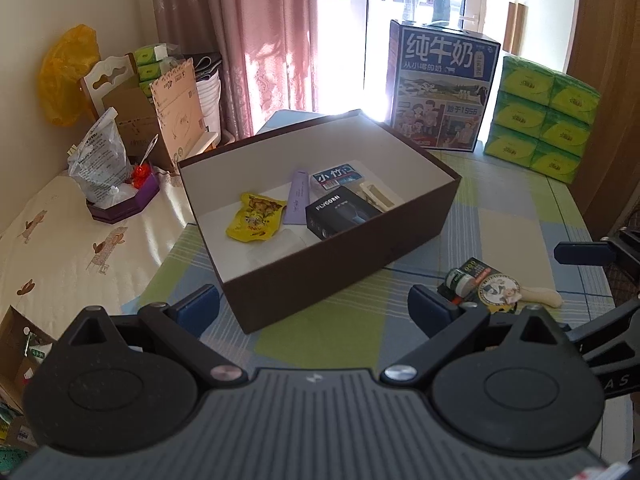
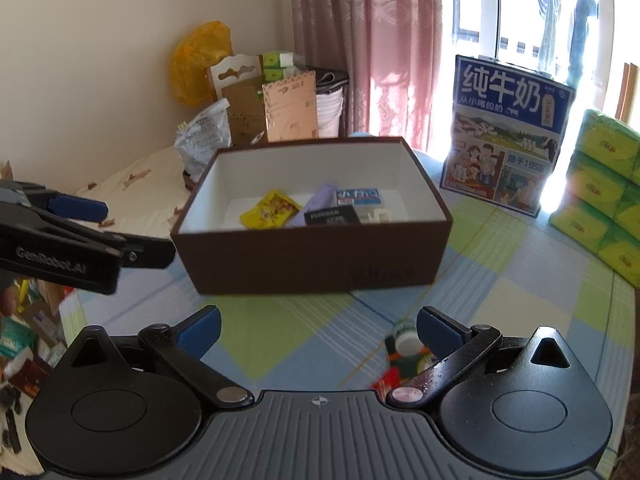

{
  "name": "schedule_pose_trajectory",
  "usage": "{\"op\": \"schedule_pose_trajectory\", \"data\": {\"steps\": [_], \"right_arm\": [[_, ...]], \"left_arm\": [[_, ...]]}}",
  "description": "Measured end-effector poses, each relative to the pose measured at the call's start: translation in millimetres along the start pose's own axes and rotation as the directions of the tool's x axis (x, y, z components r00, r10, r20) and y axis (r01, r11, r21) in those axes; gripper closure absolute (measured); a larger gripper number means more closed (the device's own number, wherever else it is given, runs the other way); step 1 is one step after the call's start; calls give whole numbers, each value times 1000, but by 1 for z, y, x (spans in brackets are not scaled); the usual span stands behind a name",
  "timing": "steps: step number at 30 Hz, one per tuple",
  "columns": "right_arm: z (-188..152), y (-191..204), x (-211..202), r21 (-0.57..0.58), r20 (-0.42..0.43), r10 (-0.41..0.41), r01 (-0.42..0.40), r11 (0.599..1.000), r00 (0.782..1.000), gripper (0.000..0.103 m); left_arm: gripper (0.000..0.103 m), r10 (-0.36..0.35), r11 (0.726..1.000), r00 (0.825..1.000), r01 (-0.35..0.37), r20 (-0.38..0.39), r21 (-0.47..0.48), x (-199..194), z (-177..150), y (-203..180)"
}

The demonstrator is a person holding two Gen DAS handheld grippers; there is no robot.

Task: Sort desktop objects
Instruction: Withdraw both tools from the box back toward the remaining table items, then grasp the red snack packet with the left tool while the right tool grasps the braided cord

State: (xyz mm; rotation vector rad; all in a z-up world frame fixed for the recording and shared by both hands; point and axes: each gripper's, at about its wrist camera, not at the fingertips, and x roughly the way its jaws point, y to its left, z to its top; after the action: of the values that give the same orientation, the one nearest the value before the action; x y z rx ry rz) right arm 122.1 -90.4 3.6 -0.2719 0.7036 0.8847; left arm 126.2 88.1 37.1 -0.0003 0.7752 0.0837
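A brown open box (image 1: 340, 268) (image 2: 312, 260) stands on the checked tablecloth. Inside lie a yellow snack packet (image 1: 256, 218) (image 2: 270, 210), a purple tube (image 1: 297, 198) (image 2: 318, 204), a black carton (image 1: 340, 212) (image 2: 330, 215), a blue-and-white pack (image 1: 338, 176) (image 2: 358, 196) and a cream item (image 1: 378, 196). Right of the box, on the cloth, lie a small green-labelled bottle (image 1: 474, 278) (image 2: 406, 342) and a cream piece (image 1: 540, 295). My left gripper (image 1: 314, 310) is open in front of the box's near corner. My right gripper (image 2: 318, 328) is open, its right finger beside the bottle.
A blue milk carton (image 1: 440, 88) (image 2: 504, 136) and stacked green tissue packs (image 1: 540, 116) (image 2: 604, 200) stand at the back right. A purple tray (image 1: 124, 200) with a plastic bag, cardboard boxes (image 1: 160, 112) and a yellow bag (image 1: 66, 76) crowd the left. Curtains hang behind.
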Motion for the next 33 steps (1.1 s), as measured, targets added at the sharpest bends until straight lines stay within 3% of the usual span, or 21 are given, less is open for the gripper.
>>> {"op": "schedule_pose_trajectory", "data": {"steps": [9,17,22,28,33], "right_arm": [[-52,-4,-14,-57,-36,-80,78,995,996,2],[-92,-14,-19,-22,-148,-91,89,996,985,2],[-109,-16,-20,-60,-179,-134,125,990,975,2],[-119,-33,-24,41,-212,-107,119,992,971,2],[-123,-45,-22,92,-250,-131,158,983,959,2]], "left_arm": [[1,7,1000,1000,-7,1,6,-17,-36,-15],[1,-7,1000,998,9,-56,29,-7,-61,-32],[1,-43,997,994,50,-103,66,5,-69,-47],[1,-82,991,985,97,-150,95,19,-72,-59],[1,-113,982,978,137,-176,131,30,-75,-68]]}}
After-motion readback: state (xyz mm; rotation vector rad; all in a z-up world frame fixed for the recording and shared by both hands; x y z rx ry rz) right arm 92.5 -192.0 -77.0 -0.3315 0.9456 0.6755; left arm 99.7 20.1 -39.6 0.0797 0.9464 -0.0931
